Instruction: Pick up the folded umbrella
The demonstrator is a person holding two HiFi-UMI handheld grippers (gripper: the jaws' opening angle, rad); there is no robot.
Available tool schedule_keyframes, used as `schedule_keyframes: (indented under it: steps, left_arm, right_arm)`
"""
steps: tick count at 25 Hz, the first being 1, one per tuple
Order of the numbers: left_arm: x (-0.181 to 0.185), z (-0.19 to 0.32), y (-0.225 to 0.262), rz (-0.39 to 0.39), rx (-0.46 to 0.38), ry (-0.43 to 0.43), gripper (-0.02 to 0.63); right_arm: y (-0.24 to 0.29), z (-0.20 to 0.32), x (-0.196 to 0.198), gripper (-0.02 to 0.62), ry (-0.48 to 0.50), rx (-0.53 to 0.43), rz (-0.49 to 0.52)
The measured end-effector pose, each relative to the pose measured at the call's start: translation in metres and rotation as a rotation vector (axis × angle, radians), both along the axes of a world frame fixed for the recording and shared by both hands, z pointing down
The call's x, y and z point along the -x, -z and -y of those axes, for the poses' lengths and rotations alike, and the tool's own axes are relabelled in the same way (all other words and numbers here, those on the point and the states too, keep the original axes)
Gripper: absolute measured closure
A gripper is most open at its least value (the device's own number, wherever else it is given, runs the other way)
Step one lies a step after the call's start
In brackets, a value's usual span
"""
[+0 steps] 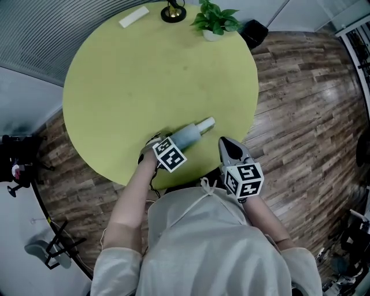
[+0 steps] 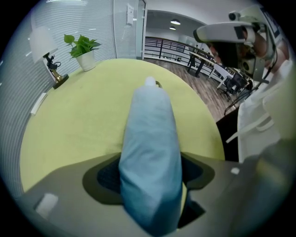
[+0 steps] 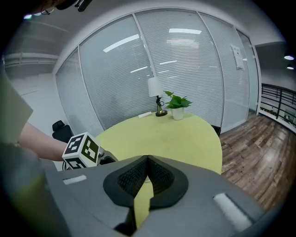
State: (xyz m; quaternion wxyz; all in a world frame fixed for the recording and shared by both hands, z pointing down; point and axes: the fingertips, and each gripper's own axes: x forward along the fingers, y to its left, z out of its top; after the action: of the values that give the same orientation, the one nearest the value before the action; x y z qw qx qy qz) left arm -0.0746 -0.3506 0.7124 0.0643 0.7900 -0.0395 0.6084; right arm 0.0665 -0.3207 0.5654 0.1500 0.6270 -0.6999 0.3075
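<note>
The folded umbrella [image 1: 191,134], pale blue with a white cap at its far end, lies on the round yellow-green table [image 1: 127,87] near the front edge. My left gripper [image 1: 166,143] points steeply down over the umbrella's near end. In the left gripper view the umbrella [image 2: 150,139] fills the gap between the jaws of the left gripper [image 2: 150,173], and both pads touch its fabric. My right gripper [image 1: 227,144] hangs just right of the umbrella, at the table's edge. The right gripper [image 3: 147,159] has its jaws together with nothing between them.
At the table's far side stand a potted plant [image 1: 215,20], a small lamp [image 1: 173,10] and a white flat bar [image 1: 133,17]. A black chair [image 1: 254,32] sits behind the table. Wooden floor lies to the right, and black equipment [image 1: 20,159] stands at the left.
</note>
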Motion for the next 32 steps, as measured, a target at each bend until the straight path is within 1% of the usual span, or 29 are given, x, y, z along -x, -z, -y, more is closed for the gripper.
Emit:
schedule_keyframes:
  steps: [5, 8, 12, 14, 17, 20, 23, 28, 32]
  left_arm:
    - [0.000, -0.008, 0.002, -0.013, -0.033, 0.002, 0.310]
    - [0.000, -0.010, 0.004, -0.017, -0.057, 0.006, 0.316]
    - [-0.001, -0.011, 0.006, 0.002, -0.132, -0.025, 0.319]
    - [0.000, -0.012, 0.008, -0.004, -0.139, -0.008, 0.319]
    - [0.004, -0.010, 0.017, -0.041, -0.130, 0.074, 0.319]
    - [0.006, -0.001, 0.037, -0.100, -0.153, 0.159, 0.319]
    - [0.005, 0.013, 0.064, -0.190, -0.203, 0.253, 0.318]
    - [0.013, 0.037, 0.119, -0.375, -0.279, 0.473, 0.318]
    - [0.030, 0.052, 0.160, -0.472, -0.358, 0.608, 0.318]
  right_arm:
    - [0.006, -0.005, 0.000, 0.595, 0.018, -0.007, -0.001]
    - [0.011, -0.007, -0.002, 0.595, 0.023, -0.012, 0.002]
    - [0.018, -0.008, -0.003, 0.595, 0.042, -0.030, -0.001]
    - [0.021, -0.008, -0.003, 0.595, 0.052, -0.036, -0.003]
    - [0.026, -0.008, -0.004, 0.595, 0.064, -0.043, -0.003]
    - [0.030, -0.005, -0.005, 0.595, 0.084, -0.051, -0.003]
    - [0.034, 0.001, -0.002, 0.595, 0.113, -0.058, -0.008]
    - [0.047, 0.017, 0.013, 0.595, 0.189, -0.088, -0.018]
    - [0.058, 0.034, 0.030, 0.595, 0.245, -0.117, -0.028]
